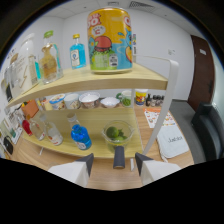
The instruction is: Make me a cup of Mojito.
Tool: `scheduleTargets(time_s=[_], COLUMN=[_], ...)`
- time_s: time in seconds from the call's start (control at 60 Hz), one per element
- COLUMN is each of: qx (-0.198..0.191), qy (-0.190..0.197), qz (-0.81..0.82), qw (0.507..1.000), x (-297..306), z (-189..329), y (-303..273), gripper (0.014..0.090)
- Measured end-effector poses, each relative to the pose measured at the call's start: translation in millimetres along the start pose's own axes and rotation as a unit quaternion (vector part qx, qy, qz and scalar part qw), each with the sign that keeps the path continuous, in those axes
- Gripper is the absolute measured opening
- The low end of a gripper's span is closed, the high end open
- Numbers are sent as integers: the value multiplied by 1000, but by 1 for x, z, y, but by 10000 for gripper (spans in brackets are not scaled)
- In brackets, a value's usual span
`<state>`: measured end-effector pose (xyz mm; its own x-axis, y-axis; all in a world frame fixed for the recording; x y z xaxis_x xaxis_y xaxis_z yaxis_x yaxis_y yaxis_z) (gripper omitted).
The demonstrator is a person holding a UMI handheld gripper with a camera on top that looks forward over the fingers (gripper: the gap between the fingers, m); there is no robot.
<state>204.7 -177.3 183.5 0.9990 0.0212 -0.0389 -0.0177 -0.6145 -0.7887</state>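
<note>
Your gripper (114,161) is wide open, holding nothing, facing the bowl of limes (117,133) on the lower shelf (100,147). Likely next: approach and grasp a lime.

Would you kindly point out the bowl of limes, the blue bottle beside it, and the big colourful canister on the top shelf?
bowl of limes (117,133), gripper view, on the limes inside.
blue bottle (80,136), gripper view, on its body.
colourful canister (109,41), gripper view, on its printed side.
</note>
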Motion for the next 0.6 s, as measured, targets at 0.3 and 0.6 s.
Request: scheduleTargets(time_s=[0.3,0.6], qx=[-41,-54], qy=[-1,4], qz=[9,12], qw=[999,998], x=[8,10], z=[27,30], y=[6,7], gripper=[370,175])
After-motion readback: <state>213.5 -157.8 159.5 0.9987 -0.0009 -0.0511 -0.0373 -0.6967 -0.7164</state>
